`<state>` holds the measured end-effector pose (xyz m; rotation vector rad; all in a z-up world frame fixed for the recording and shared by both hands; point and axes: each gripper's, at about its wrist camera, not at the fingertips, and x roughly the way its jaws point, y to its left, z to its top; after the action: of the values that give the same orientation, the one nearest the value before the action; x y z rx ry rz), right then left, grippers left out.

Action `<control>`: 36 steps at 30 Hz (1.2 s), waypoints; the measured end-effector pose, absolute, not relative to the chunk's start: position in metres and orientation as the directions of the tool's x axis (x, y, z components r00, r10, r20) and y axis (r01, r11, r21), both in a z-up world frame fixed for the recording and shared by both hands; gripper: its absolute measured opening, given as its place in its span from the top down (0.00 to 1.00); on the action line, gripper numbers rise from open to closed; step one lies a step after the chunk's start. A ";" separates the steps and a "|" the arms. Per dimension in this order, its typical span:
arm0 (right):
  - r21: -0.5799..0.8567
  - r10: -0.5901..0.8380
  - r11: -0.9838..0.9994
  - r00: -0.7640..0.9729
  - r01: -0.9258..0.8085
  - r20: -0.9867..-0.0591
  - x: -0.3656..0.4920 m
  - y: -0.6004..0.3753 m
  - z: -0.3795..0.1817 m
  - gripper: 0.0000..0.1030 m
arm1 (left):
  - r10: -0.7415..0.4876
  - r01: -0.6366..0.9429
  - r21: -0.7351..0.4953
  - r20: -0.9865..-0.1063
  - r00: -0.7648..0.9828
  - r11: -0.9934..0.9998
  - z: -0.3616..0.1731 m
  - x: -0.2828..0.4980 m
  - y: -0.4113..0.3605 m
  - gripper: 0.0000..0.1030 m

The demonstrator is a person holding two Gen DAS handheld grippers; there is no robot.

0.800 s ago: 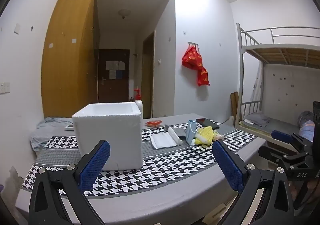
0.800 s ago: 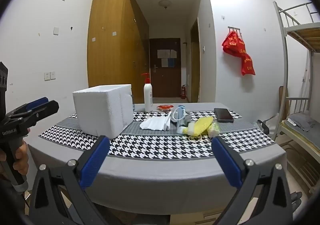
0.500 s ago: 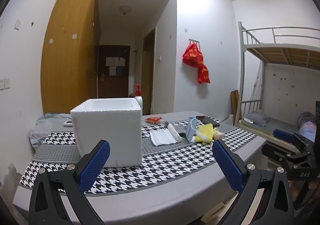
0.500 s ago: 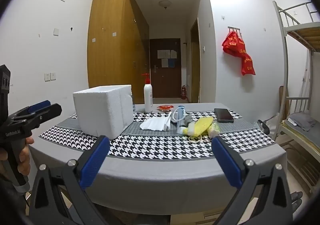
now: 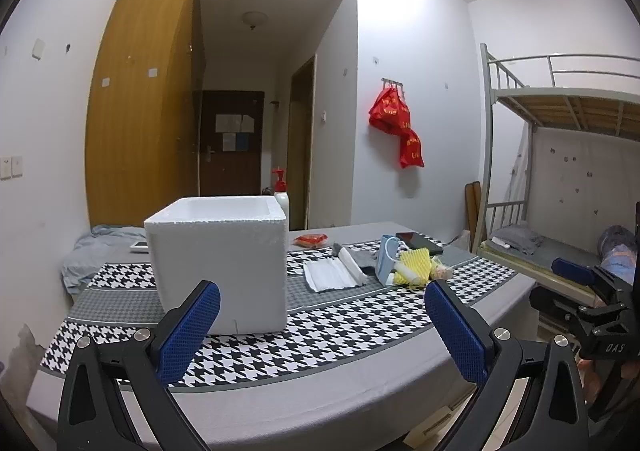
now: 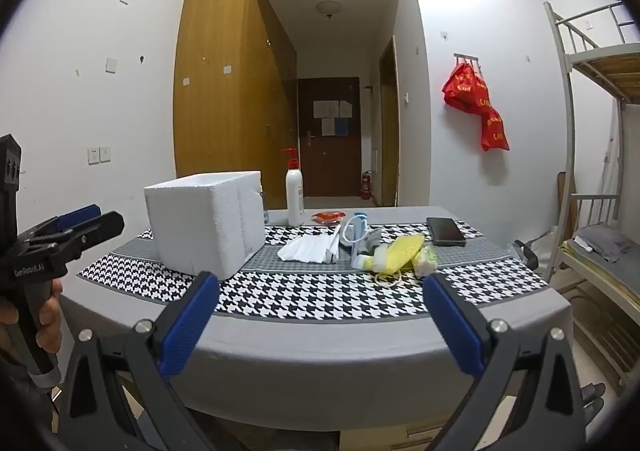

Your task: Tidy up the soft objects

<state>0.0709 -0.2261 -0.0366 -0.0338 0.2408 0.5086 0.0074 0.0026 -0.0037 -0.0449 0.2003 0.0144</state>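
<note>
A heap of soft things lies on the houndstooth table cloth (image 6: 320, 301): a folded white cloth (image 5: 330, 275) (image 6: 308, 251), a light-blue mask (image 5: 386, 263) (image 6: 358, 239), a yellow foam net (image 5: 416, 261) (image 6: 402, 249) and a grey rag (image 5: 362, 257). To their left stands an open white foam box (image 5: 218, 267) (image 6: 204, 221). My left gripper (image 5: 320, 291) (image 6: 80, 223) hovers open before the table's near edge, facing the box. My right gripper (image 6: 320, 283) (image 5: 576, 279) is open too, short of the edge and facing the heap. Neither holds anything.
A dark phone (image 6: 446, 231), a red packet (image 6: 328, 215) and a pump bottle (image 6: 295, 199) sit behind the heap. A bunk bed (image 5: 560, 171) stands at the right, and a blue-grey bundle (image 5: 104, 247) lies at the table's far left. A hand (image 6: 44, 315) grips the left tool.
The left gripper has drifted only slightly; the right wrist view is nearly unchanged. Both grippers stay open and empty.
</note>
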 end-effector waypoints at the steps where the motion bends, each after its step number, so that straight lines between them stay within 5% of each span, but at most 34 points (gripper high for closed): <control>1: 0.028 0.478 0.874 0.846 -0.486 -0.237 0.071 -0.227 -0.037 0.00 | 0.011 -0.020 -0.043 -0.199 0.980 0.999 -0.003 0.007 0.003 0.01; 36: 0.034 0.466 0.881 0.852 -0.472 -0.238 0.074 -0.232 -0.036 0.00 | 0.013 -0.025 -0.051 -0.218 0.976 0.998 -0.004 0.017 0.003 0.01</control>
<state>0.0744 -0.2319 -0.0364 -0.0264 0.2436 0.4932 0.0173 0.0028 -0.0044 -0.0540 0.2190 0.0188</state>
